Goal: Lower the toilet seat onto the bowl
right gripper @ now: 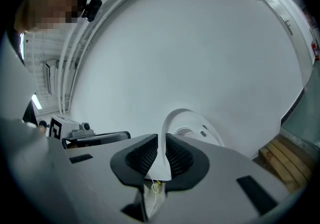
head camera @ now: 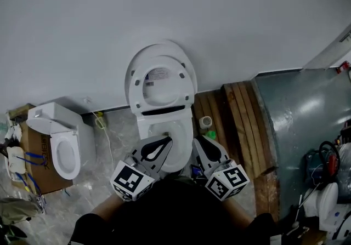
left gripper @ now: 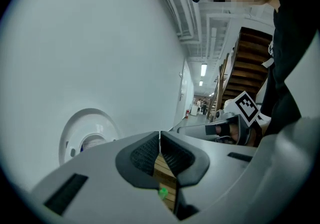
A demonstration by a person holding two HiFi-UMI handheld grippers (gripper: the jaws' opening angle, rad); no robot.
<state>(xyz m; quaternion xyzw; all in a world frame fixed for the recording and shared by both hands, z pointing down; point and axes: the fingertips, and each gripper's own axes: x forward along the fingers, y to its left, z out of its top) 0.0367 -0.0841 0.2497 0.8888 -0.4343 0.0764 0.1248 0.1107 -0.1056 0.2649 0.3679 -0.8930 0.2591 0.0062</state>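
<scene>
the toilet seat (head camera: 135, 86) stands raised against the wall, off the bowl (head camera: 175, 133). left hand-held gripper (head camera: 166, 140) and right hand-held gripper (head camera: 197, 141) are closed, empty, low by the bowl's front, probably approaching to tip it down.

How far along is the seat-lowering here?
Nothing done yet: the seat stands upright against its lid, bowl uncovered. The left gripper and right gripper are shut and empty by the bowl's front. Reaching, gripping and lowering the seat remain.
</scene>
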